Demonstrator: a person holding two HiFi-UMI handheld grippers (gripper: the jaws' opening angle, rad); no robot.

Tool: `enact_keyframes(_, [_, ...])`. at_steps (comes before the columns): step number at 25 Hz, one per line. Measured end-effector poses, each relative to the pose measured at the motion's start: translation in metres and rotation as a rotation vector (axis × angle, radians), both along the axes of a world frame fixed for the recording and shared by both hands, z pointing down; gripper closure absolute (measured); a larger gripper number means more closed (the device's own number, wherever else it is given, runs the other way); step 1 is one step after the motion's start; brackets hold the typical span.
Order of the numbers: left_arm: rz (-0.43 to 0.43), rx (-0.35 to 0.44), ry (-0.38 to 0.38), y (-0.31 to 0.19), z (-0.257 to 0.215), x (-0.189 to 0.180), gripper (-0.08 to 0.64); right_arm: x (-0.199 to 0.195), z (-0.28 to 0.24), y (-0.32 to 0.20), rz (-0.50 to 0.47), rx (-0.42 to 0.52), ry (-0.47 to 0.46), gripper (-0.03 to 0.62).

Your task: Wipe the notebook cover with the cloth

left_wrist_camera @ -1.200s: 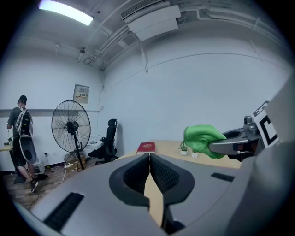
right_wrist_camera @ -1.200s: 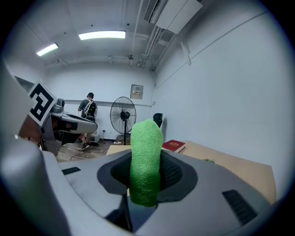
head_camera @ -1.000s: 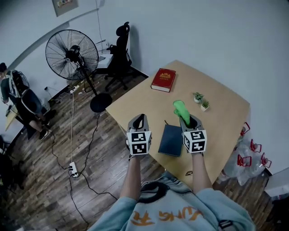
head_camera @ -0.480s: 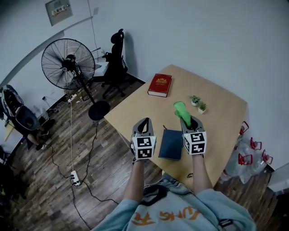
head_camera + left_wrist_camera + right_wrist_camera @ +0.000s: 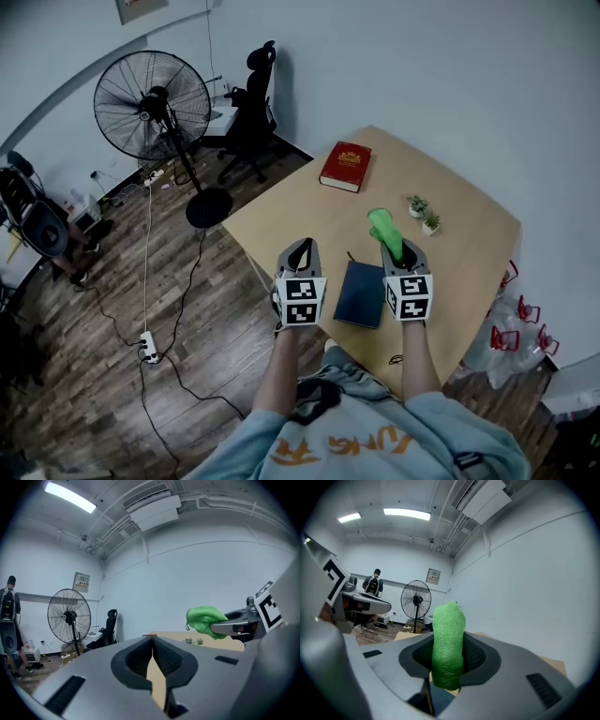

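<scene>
A dark blue notebook [image 5: 361, 293] lies on the wooden table [image 5: 300, 220] near its front edge, between my two grippers. My right gripper [image 5: 394, 251] hangs just right of the notebook, shut on a green cloth [image 5: 384, 228] that sticks out past its tips; the green cloth [image 5: 448, 645] fills the jaws in the right gripper view. My left gripper [image 5: 299, 254] hovers left of the notebook with its jaws shut and nothing between them. In the left gripper view the cloth [image 5: 205, 620] shows at the right, with my left gripper [image 5: 153, 641] low in the middle.
A red book [image 5: 344, 166] lies at the table's far side. Two small potted plants [image 5: 421, 212] stand right of the cloth. A standing fan [image 5: 153, 97] and a black office chair [image 5: 251, 103] are on the wooden floor to the left, with cables trailing. A person [image 5: 37, 225] stands far left.
The head view has shifted slightly. Both grippers keep their places beside the notebook, and the cloth stays held in the right one.
</scene>
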State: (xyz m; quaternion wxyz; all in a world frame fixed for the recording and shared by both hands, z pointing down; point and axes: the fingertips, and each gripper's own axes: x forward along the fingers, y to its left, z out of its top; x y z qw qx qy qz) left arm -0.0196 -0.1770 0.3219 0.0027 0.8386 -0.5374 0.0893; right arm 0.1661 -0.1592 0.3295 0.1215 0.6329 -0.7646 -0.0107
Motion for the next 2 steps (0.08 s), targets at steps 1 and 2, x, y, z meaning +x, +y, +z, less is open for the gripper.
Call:
enact_keyframes(1, [-0.001,-0.003,0.001,-0.0008,0.0009,-0.0039,0.538,-0.0035,-0.0007,-0.0012,-0.001,0.002,0.001,0.482])
enact_keyframes(2, [-0.003,-0.006,0.001,-0.0015,0.0017,-0.0080,0.538,-0.0071,-0.0013,-0.0025,-0.002,0.004,0.001,0.482])
